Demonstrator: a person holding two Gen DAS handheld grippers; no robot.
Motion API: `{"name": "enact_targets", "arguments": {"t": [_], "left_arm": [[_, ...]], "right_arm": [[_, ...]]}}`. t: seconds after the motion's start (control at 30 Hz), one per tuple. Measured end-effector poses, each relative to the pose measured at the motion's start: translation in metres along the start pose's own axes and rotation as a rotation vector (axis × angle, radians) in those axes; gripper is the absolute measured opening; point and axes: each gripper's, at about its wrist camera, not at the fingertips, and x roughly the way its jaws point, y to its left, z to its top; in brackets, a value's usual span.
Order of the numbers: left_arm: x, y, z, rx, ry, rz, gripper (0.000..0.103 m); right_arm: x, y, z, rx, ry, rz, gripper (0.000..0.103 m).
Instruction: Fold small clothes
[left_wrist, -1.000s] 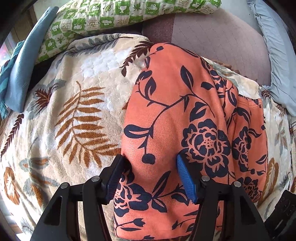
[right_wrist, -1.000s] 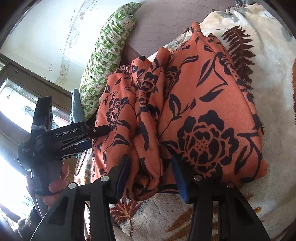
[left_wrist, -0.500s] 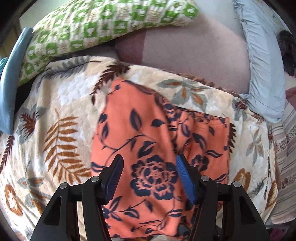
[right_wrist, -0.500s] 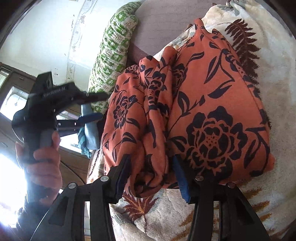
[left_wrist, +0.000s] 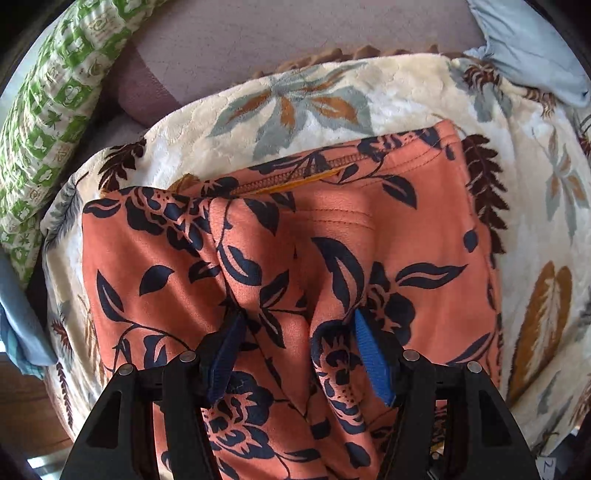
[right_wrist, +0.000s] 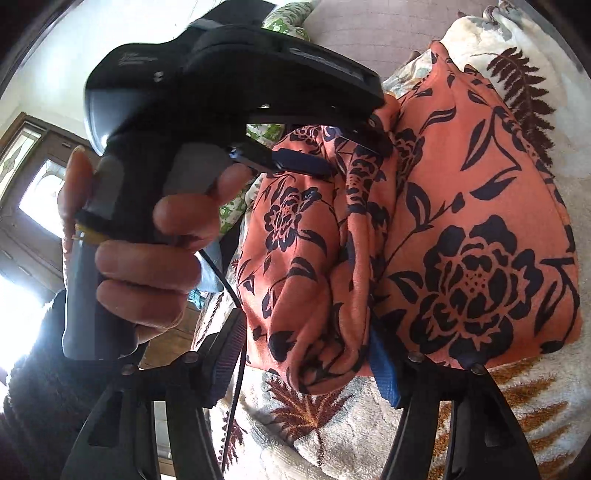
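Item: your left tongs (left_wrist: 297, 354), lower centre of the left wrist view. Blue pads set wide apart, a raised ridge of cloth standing between them; nothing is pinched.

Item: orange floral garment (left_wrist: 332, 258), partly folded, filling the middle of that view. It lies on the leaf-print blanket (left_wrist: 295, 99), hemmed edge and zip toward the top of the frame, bunched folds running down to the tongs.

Item: your right tongs (right_wrist: 308, 363), lower centre of the right wrist view. Pads wide apart, straddling the rounded near end of the garment (right_wrist: 461, 240); whether the pads touch the cloth cannot be told.

Item: left tongs (right_wrist: 332, 155) as seen in the right wrist view, upper left, held in your left hand (right_wrist: 147, 236), tips against the garment's upper folds.

Item: green-and-white patterned pillow (left_wrist: 48, 110), upper left of the left wrist view, beyond the blanket. Pale blue cloth (left_wrist: 532, 48), upper right.
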Motion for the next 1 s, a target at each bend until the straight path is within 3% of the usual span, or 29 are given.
{"name": "enact_targets", "arguments": {"t": [0.07,0.1,0.13,0.17,0.23,0.37,0.43,0.6,0.77,0.83,0.9,1.0], "left_arm": [[0.006,0.005,0.001,-0.025,-0.012,-0.019,0.059],[0.006,0.008,0.000,-0.051,-0.031,-0.037,0.051],[0.004,0.011,-0.002,-0.068,-0.051,-0.045,0.035],[0.002,0.015,-0.003,-0.078,-0.062,-0.057,0.029],[-0.006,0.026,-0.010,-0.116,-0.082,-0.117,0.011],[-0.046,0.038,-0.020,-0.189,-0.161,-0.247,0.010],[-0.068,0.030,-0.017,-0.181,-0.204,-0.288,0.010],[-0.092,-0.021,-0.001,-0.106,-0.244,-0.297,0.010],[-0.043,-0.052,0.022,-0.119,-0.141,-0.311,0.010],[-0.029,-0.058,0.026,-0.113,-0.112,-0.268,0.010],[-0.031,-0.053,0.025,-0.115,-0.125,-0.273,0.010],[-0.061,-0.024,0.017,-0.171,-0.208,-0.322,0.010]], "right_arm": [[0.009,0.004,-0.003,-0.052,-0.013,-0.033,0.062],[0.013,0.006,-0.004,-0.087,-0.013,-0.066,0.042],[0.016,0.008,-0.004,-0.114,-0.012,-0.096,0.028],[0.016,0.008,-0.003,-0.120,-0.013,-0.100,0.021],[0.008,0.010,0.000,-0.102,-0.054,-0.071,0.019],[-0.021,0.036,0.009,-0.154,-0.156,-0.032,0.018],[-0.038,0.042,0.011,-0.180,-0.211,-0.056,0.018],[-0.071,0.031,0.017,-0.169,-0.304,-0.160,0.018],[-0.069,-0.025,0.023,0.029,-0.214,-0.184,0.018],[-0.076,-0.044,0.021,0.079,-0.177,-0.204,0.021],[-0.079,-0.049,0.020,0.080,-0.154,-0.215,0.028],[-0.091,-0.036,0.022,0.038,-0.193,-0.256,0.031]]}}
